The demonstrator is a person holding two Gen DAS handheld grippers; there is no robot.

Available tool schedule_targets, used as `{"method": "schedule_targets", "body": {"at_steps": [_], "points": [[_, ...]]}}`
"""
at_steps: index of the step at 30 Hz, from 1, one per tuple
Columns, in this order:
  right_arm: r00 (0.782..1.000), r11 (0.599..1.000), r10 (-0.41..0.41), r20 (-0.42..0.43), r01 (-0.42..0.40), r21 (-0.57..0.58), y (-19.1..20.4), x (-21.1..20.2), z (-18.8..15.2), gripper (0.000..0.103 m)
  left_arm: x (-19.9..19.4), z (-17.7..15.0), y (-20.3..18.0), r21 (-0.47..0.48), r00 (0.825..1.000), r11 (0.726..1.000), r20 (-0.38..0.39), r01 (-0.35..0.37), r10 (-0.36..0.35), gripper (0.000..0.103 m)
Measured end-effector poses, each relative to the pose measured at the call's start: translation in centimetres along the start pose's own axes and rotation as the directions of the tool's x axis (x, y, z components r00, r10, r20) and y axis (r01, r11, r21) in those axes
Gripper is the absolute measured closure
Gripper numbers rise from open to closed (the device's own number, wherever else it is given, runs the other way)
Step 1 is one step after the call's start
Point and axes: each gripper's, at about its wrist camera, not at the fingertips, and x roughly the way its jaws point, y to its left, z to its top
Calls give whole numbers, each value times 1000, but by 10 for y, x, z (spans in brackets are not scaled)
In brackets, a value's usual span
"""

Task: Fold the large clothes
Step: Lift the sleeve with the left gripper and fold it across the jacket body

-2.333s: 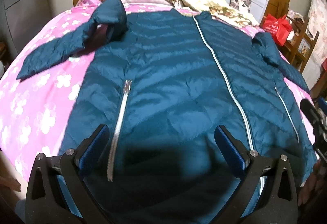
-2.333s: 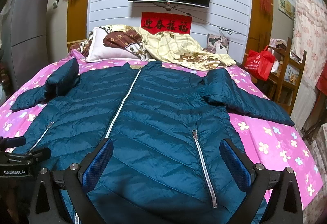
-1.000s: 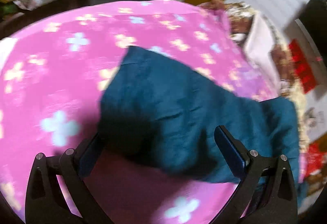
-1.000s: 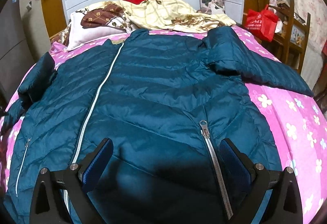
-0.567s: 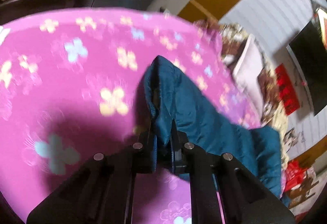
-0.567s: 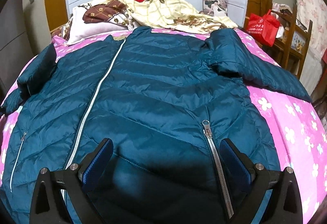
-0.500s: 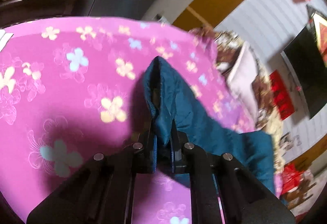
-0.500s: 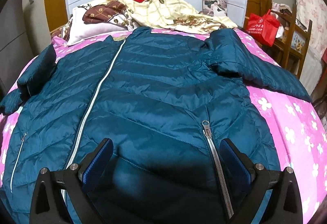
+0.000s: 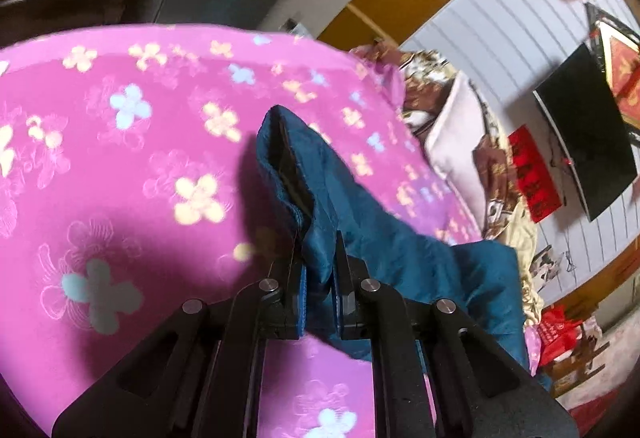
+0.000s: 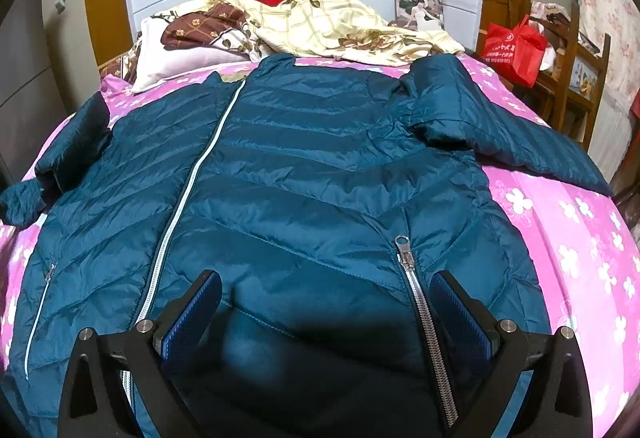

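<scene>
1. the left tool [image 9: 318, 270] is clamped on the cuff of the jacket's sleeve [image 9: 320, 190], lifted off the pink bed cover [image 9: 120, 142].
2. the right tool [image 10: 326, 312] hangs wide open and empty over the jacket's hem.
3. the jacket [image 10: 304, 174] lies flat across the bed, collar toward the pillows [image 10: 188, 42].

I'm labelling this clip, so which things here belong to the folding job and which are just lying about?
Part of the job:
- teal jacket
- its sleeve cuff, clamped in the left tool
- right tool, open over the hem

Just lying about:
- pillow
- yellow quilt
- red bag
</scene>
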Motion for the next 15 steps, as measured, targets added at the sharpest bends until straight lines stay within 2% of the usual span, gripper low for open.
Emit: {"method": "schedule_targets", "body": {"at_steps": [3,5,7,10,14,15], "points": [[1000,1000,-1,1,1,-3,-1,0,0,0,4,0,11,-19,1000,999,-11,-29,29,92],[1000,1000,0,2,0,-3,-1,0,0,0,11,-1,16,-34,999,999,-36,-35,34,82],[1000,1000,-1,0,1,-4,-1,0,0,0,14,0,18,-42,999,999,-40,-34,33,59],[1000,1000,-1,0,1,-7,0,0,-1,0,12,2,20,-65,999,997,-15,-37,36,46],[1000,1000,-5,-3,5,-16,2,1,-1,0,14,4,20,-57,999,998,4,-35,35,47],[1000,1000,-6,-4,6,-18,3,1,-1,0,15,4,19,-52,999,998,1,-36,37,64]]}}
